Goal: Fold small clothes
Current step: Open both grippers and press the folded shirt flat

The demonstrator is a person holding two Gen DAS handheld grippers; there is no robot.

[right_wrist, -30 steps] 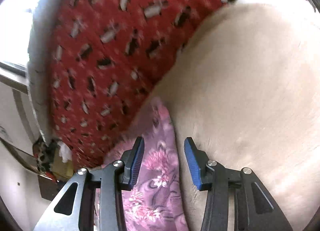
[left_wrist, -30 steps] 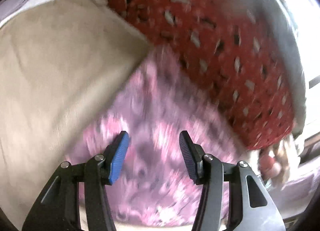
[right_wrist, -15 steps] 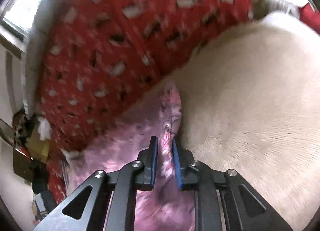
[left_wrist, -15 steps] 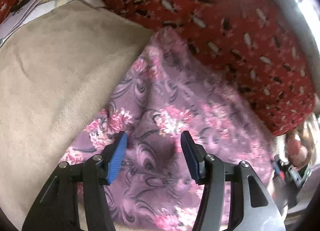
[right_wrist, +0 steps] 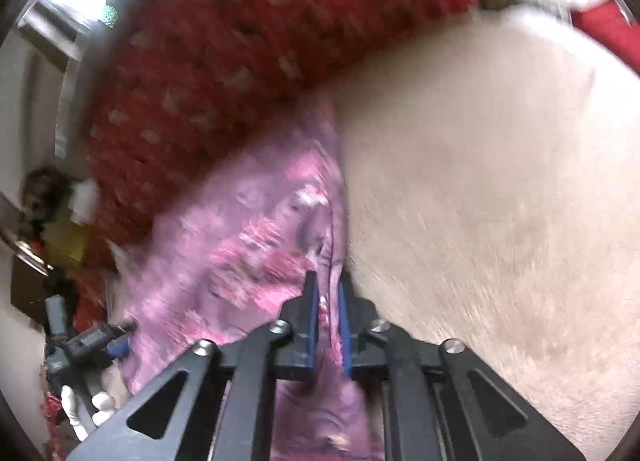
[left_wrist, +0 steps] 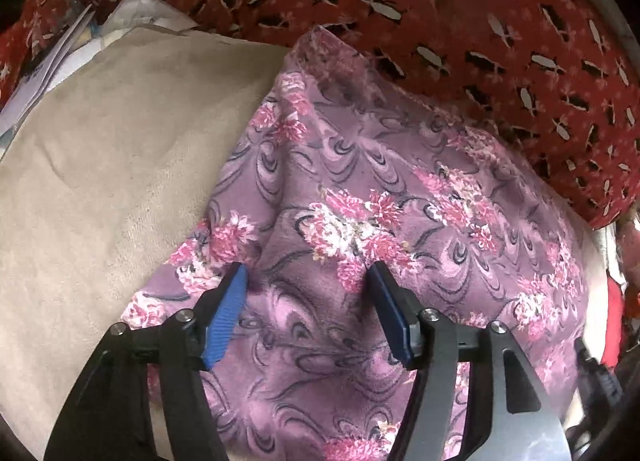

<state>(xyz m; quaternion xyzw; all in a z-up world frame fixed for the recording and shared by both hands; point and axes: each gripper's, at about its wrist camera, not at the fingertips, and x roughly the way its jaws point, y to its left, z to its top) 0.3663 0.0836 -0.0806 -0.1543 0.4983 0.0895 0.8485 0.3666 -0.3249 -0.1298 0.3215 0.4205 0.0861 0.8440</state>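
A purple cloth with pink flowers [left_wrist: 360, 181] lies spread, partly on a beige fleece blanket [left_wrist: 100, 161] and partly on a red patterned cover [left_wrist: 440, 21]. My left gripper [left_wrist: 307, 267] hovers just over the middle of the cloth. Its jaws are opening, with flat cloth under them and nothing pinched. In the blurred right wrist view, my right gripper [right_wrist: 326, 277] is closing on the edge of the purple cloth [right_wrist: 240, 241], where it borders the beige blanket [right_wrist: 480, 181]. A fold of fabric sits between the blue pads.
White papers [left_wrist: 40, 61] lie at the far left beyond the blanket. The red cover [right_wrist: 240, 41] runs to a pale rim, with a bright window behind it. Clutter [right_wrist: 52, 213] sits on the floor past the cover's edge.
The right gripper's jaws went from wide apart to pinched on the cloth's edge and slid along it. The left gripper moved over the cloth's middle and its jaws spread wider.
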